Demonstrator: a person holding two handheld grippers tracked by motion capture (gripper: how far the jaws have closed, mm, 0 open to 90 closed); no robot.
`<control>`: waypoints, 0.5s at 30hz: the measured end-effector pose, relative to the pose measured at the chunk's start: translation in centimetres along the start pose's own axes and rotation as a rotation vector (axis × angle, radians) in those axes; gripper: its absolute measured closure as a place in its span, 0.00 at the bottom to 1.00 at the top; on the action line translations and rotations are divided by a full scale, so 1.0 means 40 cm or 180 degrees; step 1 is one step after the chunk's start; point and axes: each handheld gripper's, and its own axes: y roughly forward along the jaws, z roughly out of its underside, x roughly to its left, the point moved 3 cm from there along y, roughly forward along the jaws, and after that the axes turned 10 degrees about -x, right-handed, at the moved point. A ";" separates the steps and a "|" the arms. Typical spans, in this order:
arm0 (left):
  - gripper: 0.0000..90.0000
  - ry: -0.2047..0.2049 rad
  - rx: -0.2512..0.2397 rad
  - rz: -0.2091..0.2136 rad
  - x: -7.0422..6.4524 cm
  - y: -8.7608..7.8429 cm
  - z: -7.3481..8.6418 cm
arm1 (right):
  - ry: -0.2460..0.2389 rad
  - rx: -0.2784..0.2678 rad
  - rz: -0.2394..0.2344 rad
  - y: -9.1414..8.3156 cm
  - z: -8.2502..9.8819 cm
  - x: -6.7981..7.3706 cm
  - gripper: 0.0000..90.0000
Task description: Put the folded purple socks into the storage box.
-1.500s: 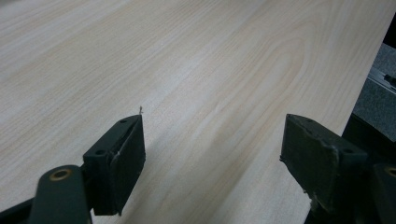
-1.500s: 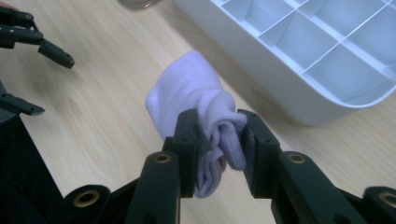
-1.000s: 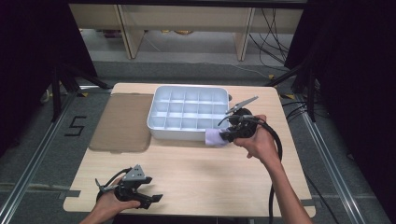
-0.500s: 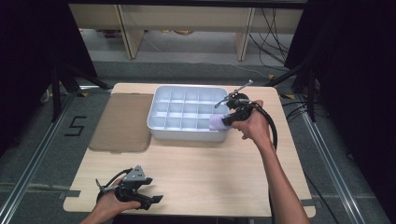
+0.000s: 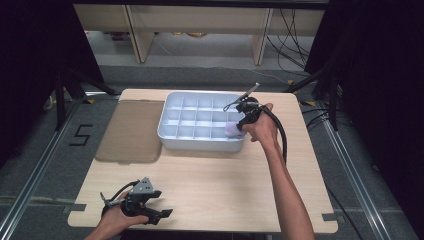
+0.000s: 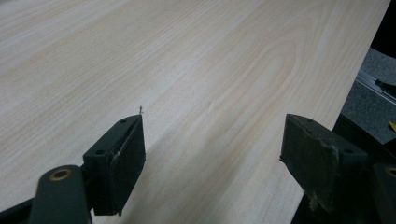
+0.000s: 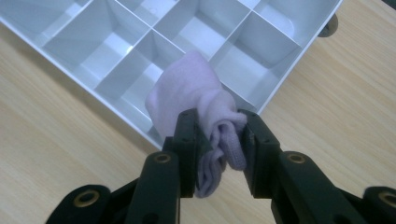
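Because the lilac sock point(image 7: 196, 93) is a soft, light bundle of knit fabric, it will likely sag and unroll rather than hold its shape, so the surest hold is across the thick rolled middle, where it is pinched now. In the right gripper view, the right gripper point(image 7: 218, 140) has its fingers point(image 7: 187, 140) closed partway on the rolled sock, the pads pressing the fabric from both sides, with a loose end hanging below them. The sock hangs over the near corner of the white divided tray point(image 7: 116, 70), above one of its compartments at the centre of the frame. In the high view, the bundle sits at the tray's right end point(image 5: 232, 128). At the lower left of that view, the left gripper point(image 5: 160, 214) rests on the wooden counter point(image 5: 225, 185), its fingers point(image 6: 119, 163) spread wide and holding nothing.
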 end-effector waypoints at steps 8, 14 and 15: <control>0.24 -0.0028 0.0044 -0.0014 0.007 -0.006 0.008 | -0.0006 0.0121 0.0002 0.055 0.005 -0.005 0.78; 0.24 0.0042 0.0089 0.0006 0.005 -0.001 0.011 | -0.0189 0.0257 0.0265 0.077 0.002 0.002 0.78; 0.24 0.0035 0.0097 0.0014 0.005 0.000 0.012 | -0.0234 0.0277 0.0286 0.081 0.002 0.002 0.78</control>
